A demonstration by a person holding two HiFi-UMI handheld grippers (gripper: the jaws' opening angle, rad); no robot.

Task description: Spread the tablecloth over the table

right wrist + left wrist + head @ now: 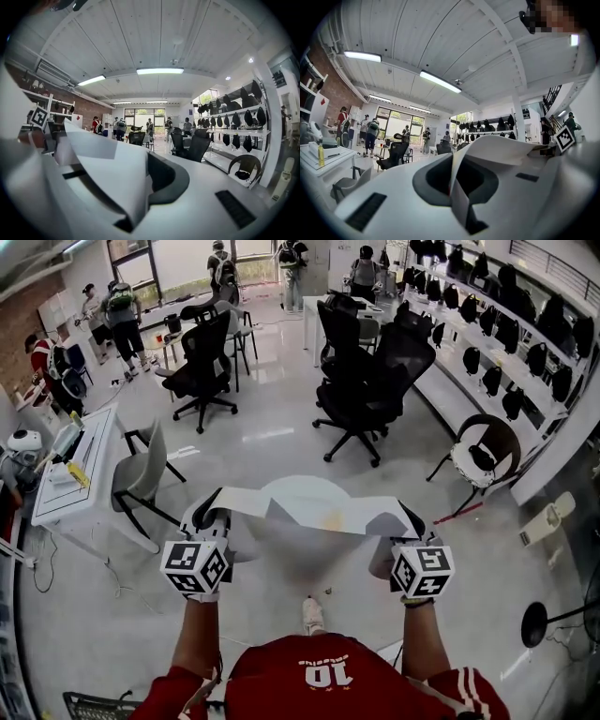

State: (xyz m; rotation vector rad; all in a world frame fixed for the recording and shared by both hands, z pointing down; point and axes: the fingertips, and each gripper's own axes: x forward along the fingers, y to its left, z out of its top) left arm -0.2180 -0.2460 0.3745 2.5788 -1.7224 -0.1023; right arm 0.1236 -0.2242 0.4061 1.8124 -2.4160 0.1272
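A white tablecloth hangs stretched in the air between my two grippers, above a round white table. My left gripper is shut on the cloth's left end. In the left gripper view the cloth runs out from the closed jaws of that gripper toward the right. My right gripper is shut on the right end. In the right gripper view the cloth fans out to the left from that gripper. Both grippers point about level, away from the person.
Black office chairs stand beyond the table. A grey chair and a white desk are at the left. A round-backed chair and shelves of black bags are at the right. Several people stand far back.
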